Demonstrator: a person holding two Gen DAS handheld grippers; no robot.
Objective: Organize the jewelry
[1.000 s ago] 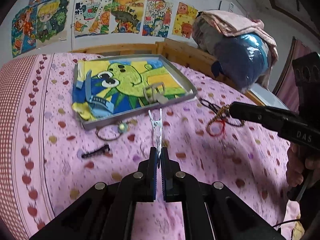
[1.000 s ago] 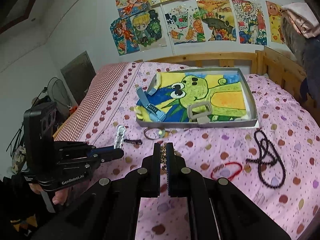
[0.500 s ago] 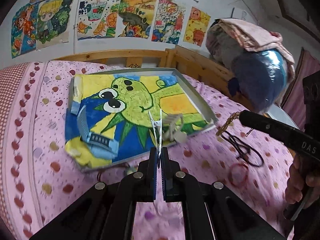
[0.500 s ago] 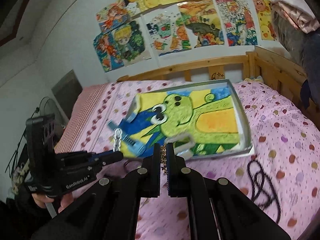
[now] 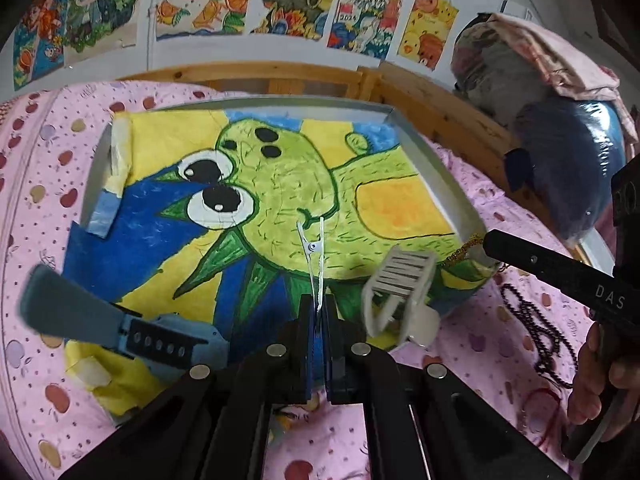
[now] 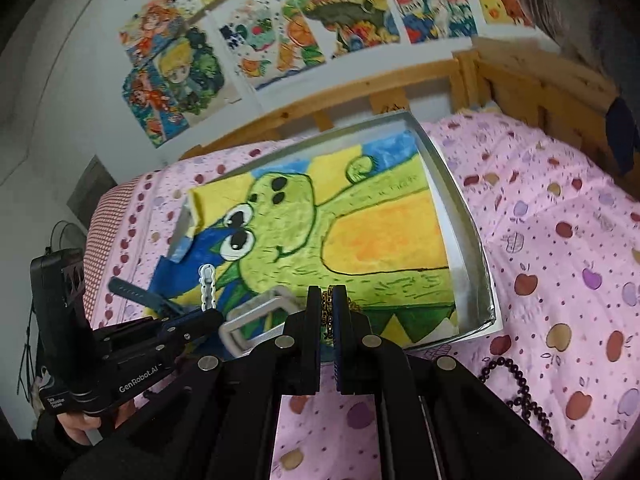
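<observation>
- Your left hand-held gripper (image 5: 319, 312) pinches a white hair clip (image 5: 314, 256) over the tray (image 5: 448, 184), above its green cartoon lining.
- Your right hand-held gripper (image 6: 328, 320) is pressed onto a gold chain (image 6: 329, 312) at the tray's near edge.
- A dark bead necklace (image 6: 520, 392) lies on the pink bed (image 6: 560, 240).

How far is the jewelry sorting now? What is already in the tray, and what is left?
Done: a blue watch and a white claw clip lie in the tray. In hand: the left gripper holds a silver clip over the tray; the right gripper holds a gold chain at its near edge. Left: dark beads on the bed.
</observation>
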